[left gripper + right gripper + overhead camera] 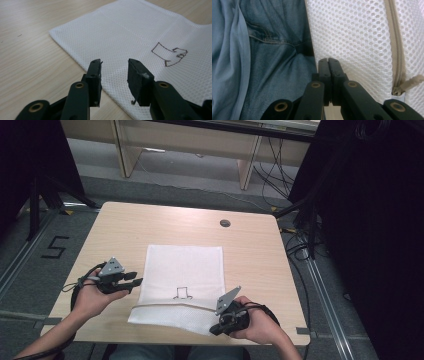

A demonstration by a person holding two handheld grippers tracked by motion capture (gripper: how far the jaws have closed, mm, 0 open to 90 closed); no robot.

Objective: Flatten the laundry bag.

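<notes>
A white mesh bag point(182, 265) lies flat on the wooden table point(250, 255), with a small black outline drawing point(182, 292) near its front. Its near end, with a beige zipper point(397, 50), is folded over at the table's front edge. My left gripper point(132, 279) stands open just left of the bag. In the left gripper view its jaws point(115, 67) are apart over the bag's point(130, 30) edge, with nothing pinched. My right gripper point(216, 329) is at the bag's near right corner. Its jaws point(328, 61) are pressed together on the mesh point(357, 37) edge.
A dark round cable hole point(225, 223) sits at the table's far side. The person's jeans point(274, 65) lie below the bag's overhanging edge. Black stands point(37, 195) and cables point(300, 245) flank the table, and a desk frame point(245, 165) stands behind.
</notes>
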